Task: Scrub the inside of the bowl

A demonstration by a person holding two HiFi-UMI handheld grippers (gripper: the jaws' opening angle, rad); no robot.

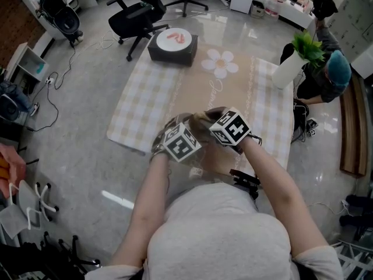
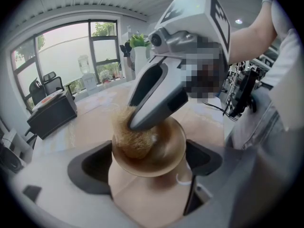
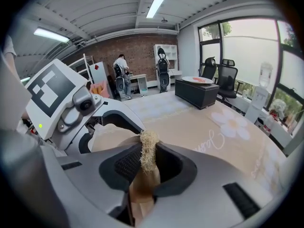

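We see the left gripper (image 2: pixel 149 164) clamped across a shallow brown bowl (image 2: pixel 166 156), held over the beige tablecloth (image 1: pixel 192 92). The bowl's mouth tilts up and back toward that gripper's camera. The right gripper (image 3: pixel 148 164) is closed on a straw-coloured fibre scrubber (image 3: pixel 149 152), whose long axis stands upright between the pads. Only the left gripper view shows the scrubber pressed against the bowl's left inner wall. The head view shows little of either.

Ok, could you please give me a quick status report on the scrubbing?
Left gripper shut on bowl. Right gripper shut on scrubber, scrubber inside bowl. Nothing obstructing in view.
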